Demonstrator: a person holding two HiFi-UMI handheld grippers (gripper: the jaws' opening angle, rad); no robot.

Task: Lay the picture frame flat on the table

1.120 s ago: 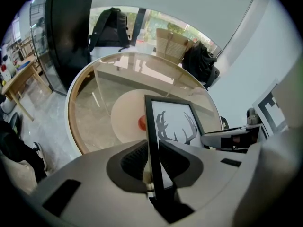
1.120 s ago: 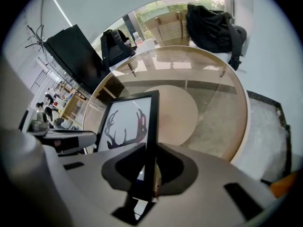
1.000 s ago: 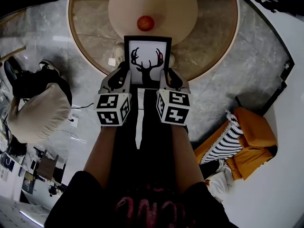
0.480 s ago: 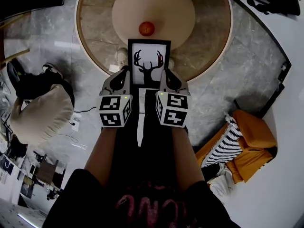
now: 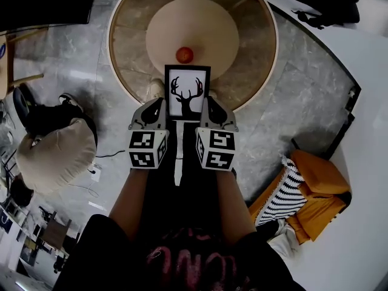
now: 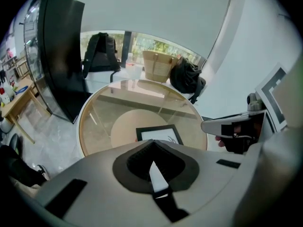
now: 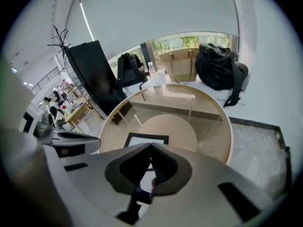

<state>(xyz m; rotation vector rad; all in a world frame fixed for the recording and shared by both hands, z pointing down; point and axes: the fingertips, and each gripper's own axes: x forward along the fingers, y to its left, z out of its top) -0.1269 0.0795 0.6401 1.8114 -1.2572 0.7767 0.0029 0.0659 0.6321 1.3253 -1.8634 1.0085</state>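
- Now both tools are clamped on the picture frame [image 5: 187,88]: the left gripper [image 5: 156,107] pinches its lower left edge and the right gripper [image 5: 212,107] its lower right edge. Each gripper view shows the jaws drawn together on a pale sliver of the frame.
- Compared with a second ago, the round glass table [image 5: 130,47] and the frame both look smaller in the head view. More of the table's rim also shows all round, so the head camera appears to have drawn back from the table.
- Relative to the table, the frame has hardly shifted. It sits over the table's near edge, face up towards the camera, its far edge just short of the orange ball [image 5: 185,54] near the table's middle.
- The hold looks unchanged, with both grippers flanking the same lower corners.
- Whether the frame already touches the glass cannot be told from any view.
- Judging from this, the laying-down is well along but not finished, since the frame must rest flat on the table before the jaws can let go.
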